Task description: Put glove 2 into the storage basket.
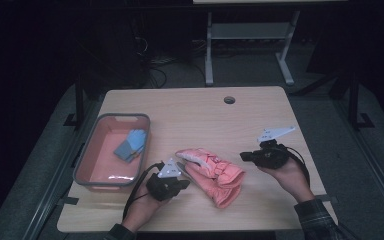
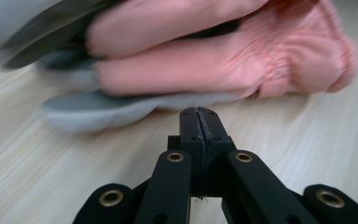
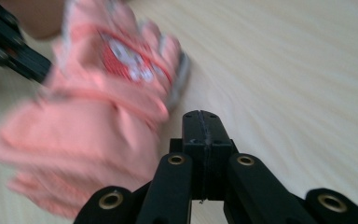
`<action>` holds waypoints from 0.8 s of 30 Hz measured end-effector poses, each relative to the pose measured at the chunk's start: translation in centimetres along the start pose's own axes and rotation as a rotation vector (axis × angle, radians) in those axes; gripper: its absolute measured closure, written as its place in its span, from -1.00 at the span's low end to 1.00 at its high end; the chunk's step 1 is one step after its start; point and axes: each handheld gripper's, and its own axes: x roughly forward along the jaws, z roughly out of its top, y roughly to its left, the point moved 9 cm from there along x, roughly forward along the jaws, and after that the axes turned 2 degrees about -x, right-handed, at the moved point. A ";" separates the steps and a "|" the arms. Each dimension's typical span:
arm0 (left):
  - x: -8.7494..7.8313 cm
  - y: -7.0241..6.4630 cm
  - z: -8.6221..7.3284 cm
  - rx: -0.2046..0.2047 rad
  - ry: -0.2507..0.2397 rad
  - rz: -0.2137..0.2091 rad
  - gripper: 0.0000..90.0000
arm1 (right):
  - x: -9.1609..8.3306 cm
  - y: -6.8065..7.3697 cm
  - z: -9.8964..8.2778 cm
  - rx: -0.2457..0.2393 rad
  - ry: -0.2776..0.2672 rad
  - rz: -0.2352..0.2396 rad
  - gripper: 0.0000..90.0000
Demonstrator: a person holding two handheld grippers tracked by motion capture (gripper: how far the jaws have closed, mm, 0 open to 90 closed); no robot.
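- Black jaws of the left gripper [image 2: 199, 114] are pressed together with nothing between them, just in front of the pink glove [image 2: 223, 56]; they can push the grey fingertips away instead of catching them, because closed jaws only shove soft fabric.
- Right gripper [image 3: 200, 116] also has its jaws fully together and empty, beside the glove's printed side; a reach like this can slide the glove over the smooth wooden table [image 1: 190, 115].
- From the high view the pink glove [image 1: 212, 172] lies flat on the table between both grippers, cuff toward the person, not held by anyone.
- Its place is right of the grey-rimmed pink bin [image 1: 87, 165], where a blue glove [image 1: 131, 145] lies already; I judge a carry to there with a thin pinch of cloth may let the glove slip and fall outside the rim.
- Cable of the left gripper [image 1: 167, 182] hangs near the bin's corner and could catch on it.
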 end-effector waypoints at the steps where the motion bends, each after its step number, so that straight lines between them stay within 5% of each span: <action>1: 0.2 -0.6 0.2 0.010 0.007 -0.013 0.99 | 0.1 -0.4 -0.7 0.003 0.010 0.001 1.00; 5: 0.7 -2.8 1.1 0.074 0.008 -0.038 0.99 | 0.7 -1.2 -2.7 0.017 0.027 0.040 1.00; 9: 1.2 -4.1 2.3 0.082 -0.007 -0.071 0.99 | 1.5 -1.1 -4.2 0.025 0.055 0.073 1.00; 16: 2.5 -4.8 3.9 0.080 -0.027 -0.093 0.98 | 3.1 0.2 -4.9 0.015 0.090 0.139 1.00; 24: 2.5 -4.8 4.9 0.081 -0.047 -0.091 0.98 | 2.6 1.0 -4.0 0.025 0.030 0.193 1.00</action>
